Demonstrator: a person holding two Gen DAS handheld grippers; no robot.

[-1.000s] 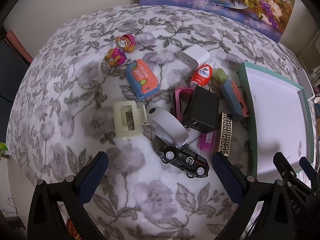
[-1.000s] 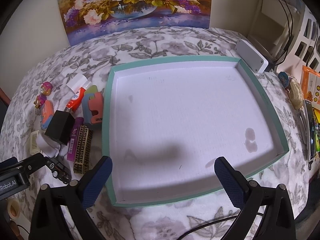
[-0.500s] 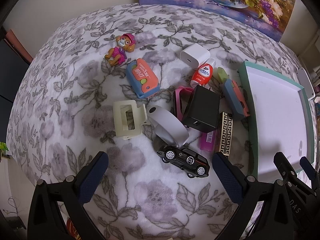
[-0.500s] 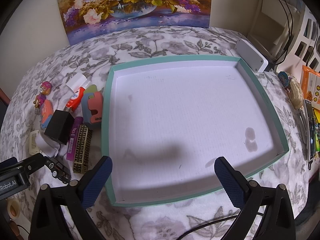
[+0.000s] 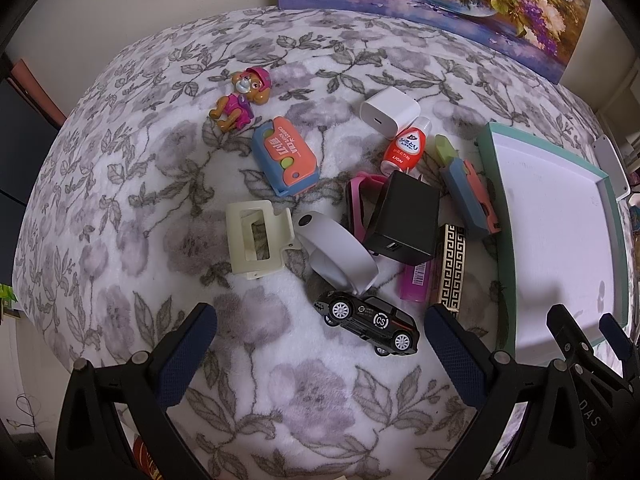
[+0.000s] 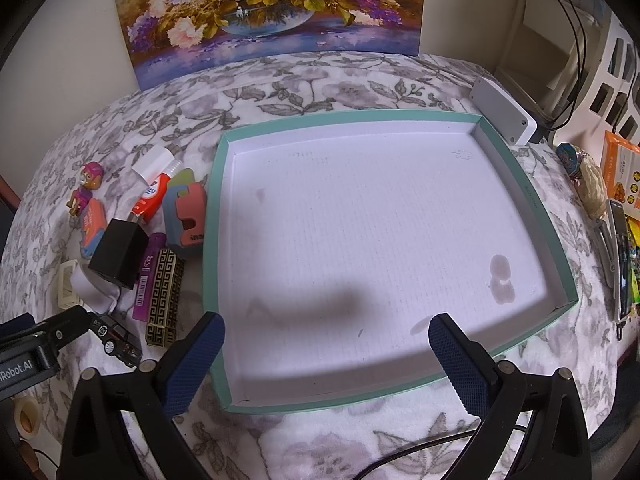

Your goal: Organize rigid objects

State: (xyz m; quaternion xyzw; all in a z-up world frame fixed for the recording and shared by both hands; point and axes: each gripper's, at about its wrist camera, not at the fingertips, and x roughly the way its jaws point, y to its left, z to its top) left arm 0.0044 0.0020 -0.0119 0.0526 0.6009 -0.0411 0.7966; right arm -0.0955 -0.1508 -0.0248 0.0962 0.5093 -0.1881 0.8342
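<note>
We hold our left gripper (image 5: 320, 354) wide and empty just short of the black toy car (image 5: 368, 319), whose long axis runs across the fingers toward the teal tray (image 6: 212, 240), over which our right gripper (image 6: 326, 360) gapes equally empty.

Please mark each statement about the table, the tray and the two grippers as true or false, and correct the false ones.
1. The teal tray holds no objects. True.
2. The left gripper is shut on the black toy car. False: its fingers are spread wide and the car lies on the floral cloth between them, untouched.
3. The black charger lies partly on the purple lighter. True.
4. The pup figure stands inside the tray. False: it lies on the cloth, far from the tray.
5. The right gripper is open, above the tray's near edge. True.
</note>
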